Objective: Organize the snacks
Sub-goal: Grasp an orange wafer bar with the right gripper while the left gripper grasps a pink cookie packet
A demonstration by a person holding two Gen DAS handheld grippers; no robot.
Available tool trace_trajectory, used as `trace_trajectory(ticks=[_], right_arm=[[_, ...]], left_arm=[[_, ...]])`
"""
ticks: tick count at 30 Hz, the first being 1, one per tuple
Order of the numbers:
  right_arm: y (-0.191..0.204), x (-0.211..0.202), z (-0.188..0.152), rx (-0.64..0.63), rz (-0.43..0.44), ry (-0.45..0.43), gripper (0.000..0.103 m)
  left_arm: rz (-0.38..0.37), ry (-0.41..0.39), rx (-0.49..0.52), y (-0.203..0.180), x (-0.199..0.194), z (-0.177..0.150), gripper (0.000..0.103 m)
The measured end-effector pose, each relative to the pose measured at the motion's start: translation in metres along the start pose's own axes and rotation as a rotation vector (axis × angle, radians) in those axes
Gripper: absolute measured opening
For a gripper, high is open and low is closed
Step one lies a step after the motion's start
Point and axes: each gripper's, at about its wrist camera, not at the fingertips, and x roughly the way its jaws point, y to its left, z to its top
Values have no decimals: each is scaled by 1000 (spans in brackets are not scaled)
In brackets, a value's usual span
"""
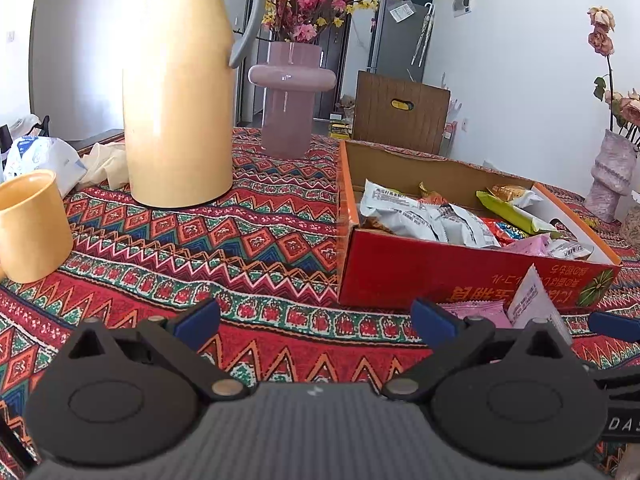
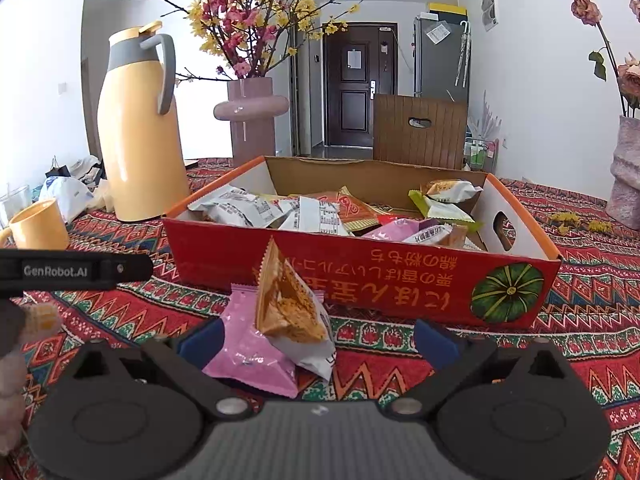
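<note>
Sitting at far left on the patterned tablecloth (image 1: 260, 248): yellow mug (image 1: 32, 228), crumpled white bag (image 1: 44, 160) behind it. Next along, tall yellow thermos jug (image 1: 176, 96) with grey handle, upright. Just behind it to the right, pink vase (image 1: 290, 100) holding pink and yellow blossom branches.

Left gripper (image 1: 316, 322) held low over bare cloth, jaws spread wide, nothing between the blue pads (image 1: 198, 324). It points toward the near-left corner of the box.

Right of centre: red cardboard box (image 2: 400, 280), open top, pumpkin picture on its near wall. Inside, a loose heap of snack packets (image 2: 320, 212): white, orange, green, pink.

Two packets lie outside, on the cloth just in front of the box's near wall: pink packet (image 2: 250, 344) flat, orange-and-white packet (image 2: 288, 308) propped on top of it, one corner sticking up.

Right gripper (image 2: 316, 338) low behind those two, jaws wide apart. The packets sit between the fingers, close to the left finger; can't tell whether the pad touches them. Not clamped.

Far right edge: pale textured vase (image 2: 628, 176) with dried roses, some fallen yellow petals (image 2: 576, 222) nearby.
</note>
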Motion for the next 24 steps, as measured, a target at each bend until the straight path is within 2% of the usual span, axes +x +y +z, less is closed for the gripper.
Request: trace_trajectory(ticks=[9,10,13,15,24], right_arm=[[-12,28,9,101,9,69,74],[-13,31,10,110,19,73,66],[-18,33,8,141,58,86,28],[-20,28,9,148,51,69,18],[-44,-14,-1,165,35,-39,13]], left_arm=[[-12,-3,-4,0,-1,-2,103],[-12,-3,-5,0,-1,-2,103],[-13,-1,-9,0,-1,-2,103],[-12,4,-14,1,1,-2,103],[5,56,15,-8,4,2,103]])
